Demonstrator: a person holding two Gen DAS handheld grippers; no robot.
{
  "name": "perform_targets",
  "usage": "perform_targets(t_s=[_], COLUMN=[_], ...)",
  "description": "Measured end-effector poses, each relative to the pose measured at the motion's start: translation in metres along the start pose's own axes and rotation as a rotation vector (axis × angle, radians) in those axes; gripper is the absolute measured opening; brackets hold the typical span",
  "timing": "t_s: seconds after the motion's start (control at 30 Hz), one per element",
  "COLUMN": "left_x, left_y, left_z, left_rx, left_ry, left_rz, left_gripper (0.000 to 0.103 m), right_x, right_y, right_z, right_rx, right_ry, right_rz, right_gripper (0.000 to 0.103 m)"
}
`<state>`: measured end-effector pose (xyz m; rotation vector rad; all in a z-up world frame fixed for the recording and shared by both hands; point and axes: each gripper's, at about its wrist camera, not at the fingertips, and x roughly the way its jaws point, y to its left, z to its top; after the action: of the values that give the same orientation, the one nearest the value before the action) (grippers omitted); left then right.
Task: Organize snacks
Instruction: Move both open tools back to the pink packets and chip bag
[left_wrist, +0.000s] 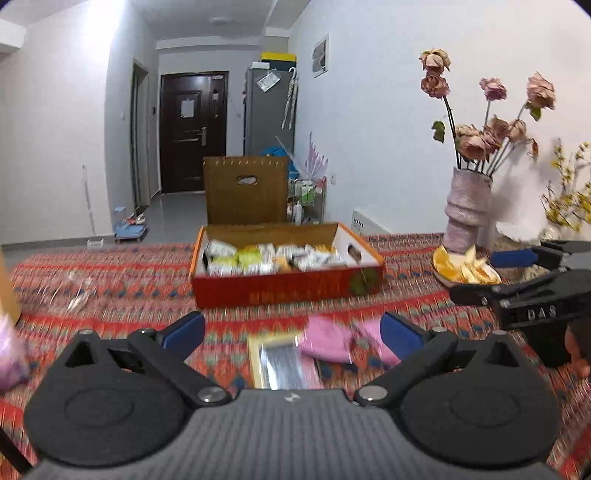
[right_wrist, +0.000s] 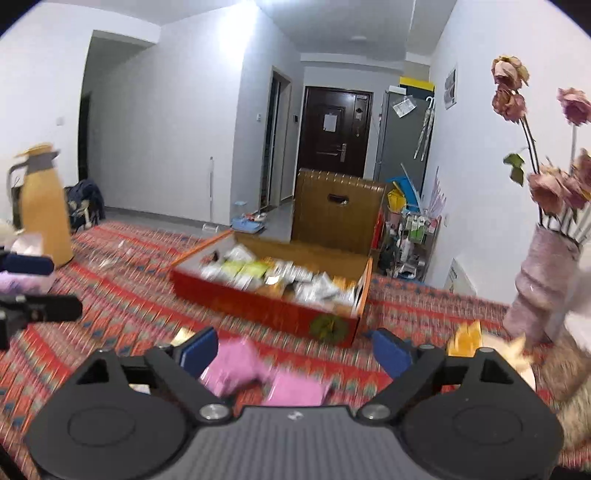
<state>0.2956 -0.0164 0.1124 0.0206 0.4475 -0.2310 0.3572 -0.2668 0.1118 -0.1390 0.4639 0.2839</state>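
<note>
Patterned tablecloth (left_wrist: 129, 291) | one snack box (left_wrist: 288, 291) | two pink packets (right_wrist: 236, 365) | both fingers wide, empty

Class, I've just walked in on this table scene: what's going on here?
A person holds two grippers over a patterned tablecloth. The left gripper and right gripper both have their jaws open, gripping nothing. An open red box already holds many snack packets. Pink packets lie loose on the cloth in front of the box.

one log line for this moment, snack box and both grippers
left gripper: open, empty | right gripper: open, empty | snack box: open, holds packets | pink packets: loose on tablecloth, outside box
</note>
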Motion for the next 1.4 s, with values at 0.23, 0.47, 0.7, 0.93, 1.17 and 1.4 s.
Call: perform_targets(t_s=[0.23, 0.47, 0.7, 0.93, 1.17, 1.4], left_x=[-0.053, -0.068, -0.078, -0.067, -0.036, 0.032], left_y=[-0.015, -0.022, -0.015, -0.015, -0.018, -0.026], left_z=[-0.065, -0.115, -0.129, -0.124, -0.104, -0.064], left_rx=[-0.058, -0.064, -0.077, -0.079, -0.032, 0.097], left_ry=[0.075, 0.174, 0.195, 0.206, 0.192, 0.135], left_rz=[0.009, 0.024, 0.024, 0.024, 0.026, 0.000], left_gripper=[0.103, 0.103, 0.103, 0.103, 0.103, 0.103], right_x=[-0.066, -0.094, -0.108, -0.105, -0.064, 0.006], right_y=[0.044, 0.068, 0.080, 0.076, 0.066, 0.040], right_z=[-0.078, -0.144, -0.173, -0.168, -0.141, -0.102], right_rx=[0.012, 0.134, 0.158, 0.168, 0.132, 0.187], right_ry=[0.042, 0.126, 0.167, 0.156, 0.157, 0.143], right_rz=[0.007, 0.021, -0.004, -0.009, 0.001, -0.048], right_gripper=[0.092, 0.092, 0.092, 0.092, 0.092, 0.092])
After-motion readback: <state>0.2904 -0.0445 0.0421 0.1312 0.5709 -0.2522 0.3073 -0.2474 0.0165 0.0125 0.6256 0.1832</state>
